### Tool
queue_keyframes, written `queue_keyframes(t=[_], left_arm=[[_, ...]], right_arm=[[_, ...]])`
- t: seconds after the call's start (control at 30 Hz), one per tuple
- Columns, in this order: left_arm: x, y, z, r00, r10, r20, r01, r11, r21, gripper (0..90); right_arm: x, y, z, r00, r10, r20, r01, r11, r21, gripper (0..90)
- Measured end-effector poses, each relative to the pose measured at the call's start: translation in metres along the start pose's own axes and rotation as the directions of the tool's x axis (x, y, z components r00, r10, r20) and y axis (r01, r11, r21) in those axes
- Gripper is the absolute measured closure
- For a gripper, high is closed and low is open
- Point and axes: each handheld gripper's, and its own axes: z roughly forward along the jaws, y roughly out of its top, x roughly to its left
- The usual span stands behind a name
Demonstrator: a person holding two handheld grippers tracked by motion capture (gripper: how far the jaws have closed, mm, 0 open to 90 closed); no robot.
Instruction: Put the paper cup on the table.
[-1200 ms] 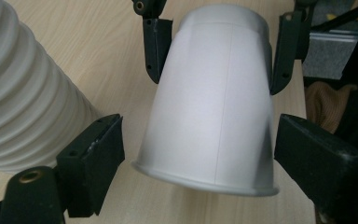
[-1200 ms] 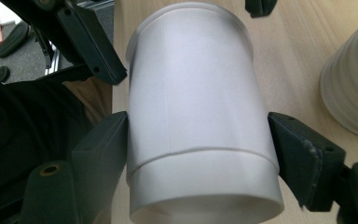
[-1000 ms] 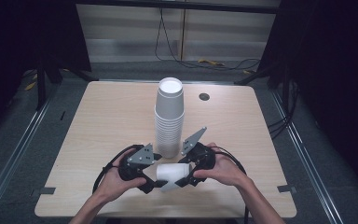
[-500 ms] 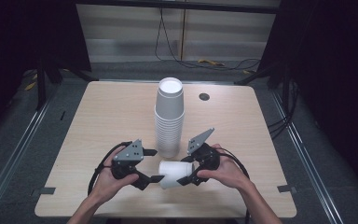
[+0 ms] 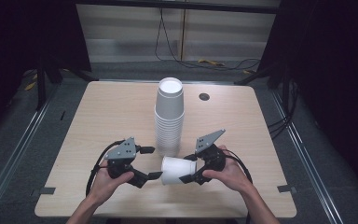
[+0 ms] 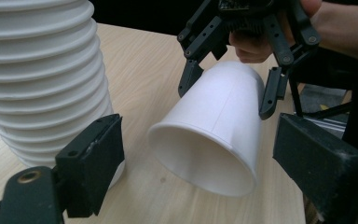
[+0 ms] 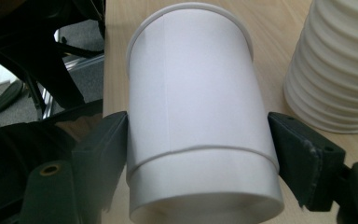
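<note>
1. The wooden table (image 5: 107, 121) carries everything; it is pale, with a small dark round spot (image 5: 204, 96) near its far edge.
2. A tall stack of white paper cups (image 5: 169, 116) stands upside down near the table's middle, just behind the two grippers.
3. The right gripper (image 5: 192, 169) lies level near the front edge, its jaws clamped on the base end of a single white paper cup (image 5: 177, 170). In the right gripper view the pads (image 7: 105, 140) press both sides of the cup's wall.
4. That single cup lies on its side just in front of the stack, open mouth facing the left gripper.
5. The left gripper (image 5: 150, 163) sits just beside the cup's rim, its jaws spread and holding nothing; in the left gripper view the cup's mouth shows between the pads (image 6: 95, 154), untouched.
</note>
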Motion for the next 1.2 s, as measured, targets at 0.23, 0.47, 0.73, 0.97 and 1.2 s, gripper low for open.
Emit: queue_keyframes(t=[0.23,0.47,0.73,0.97,1.2], left_arm=[[-0.002,-0.001,0.002,1.0000,-0.001,0.005,0.001,0.9999,-0.016,16.1],[-0.001,0.000,0.000,0.9996,-0.025,0.014,0.026,0.9995,-0.018,16.0],[-0.001,0.000,-0.001,0.9976,-0.049,0.049,0.052,0.9970,-0.058,15.6],[0.001,0.000,-0.003,0.9954,-0.078,0.055,0.083,0.9929,-0.085,15.7],[0.001,0.000,-0.003,0.9926,-0.099,0.070,0.107,0.9878,-0.113,15.6]], right_arm=[[0.001,-0.005,-0.004,0.9999,0.007,-0.008,-0.007,0.998,-0.063,23.5],[0.000,-0.010,-0.005,0.9998,0.014,-0.011,-0.015,0.993,-0.117,23.5],[0.001,-0.013,-0.009,0.9996,0.021,-0.019,-0.025,0.981,-0.195,23.5],[0.003,-0.013,-0.011,0.9992,0.016,-0.037,-0.024,0.969,-0.244,23.5],[0.004,-0.014,-0.011,0.9992,0.015,-0.036,-0.025,0.960,-0.278,23.5]])
